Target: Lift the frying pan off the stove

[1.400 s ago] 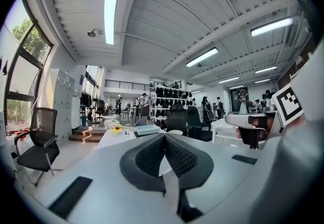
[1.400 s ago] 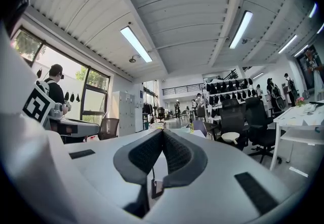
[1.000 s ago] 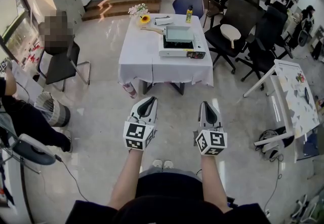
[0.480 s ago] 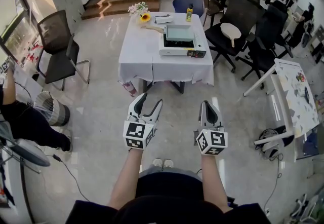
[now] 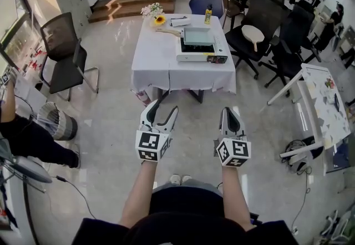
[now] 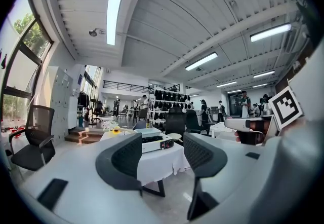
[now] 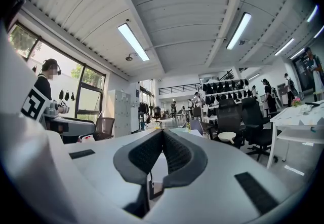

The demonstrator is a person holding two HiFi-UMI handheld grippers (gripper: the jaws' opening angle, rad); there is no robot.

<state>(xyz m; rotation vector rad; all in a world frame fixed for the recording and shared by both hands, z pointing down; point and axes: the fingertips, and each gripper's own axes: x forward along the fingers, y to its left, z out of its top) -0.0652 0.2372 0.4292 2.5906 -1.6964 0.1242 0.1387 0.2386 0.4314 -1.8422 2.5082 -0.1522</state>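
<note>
Two hand-held grippers are out in front of us, level, both empty. The left hand-held gripper (image 5: 163,108) has just been opening its jaws, which stand wide apart with nothing between them but a far view of the bench. The right hand-held gripper (image 5: 229,112) has its jaws pressed together and holds nothing.

The stove (image 5: 201,53) sits on the white-clothed bench (image 5: 152,69), well apart from us across open floor. We take the frying pan (image 5: 197,36) to be the flat pale-green piece on top of the stove. At this range we cannot make out a handle. A sunflower (image 5: 158,20) and a yellow bottle (image 5: 207,15) stand at the bench's far end.

The step in hand, as we judge it, is the approach, with nothing lifted yet. To do it well we should:
- walk up square to the bench
- find the handle before committing
- bring the open left jaws around the handle rather than the rim
- clamp fully
- raise straight up so the pan clears the burner without dragging

The right jaws need opening if we want a second grip.
</note>
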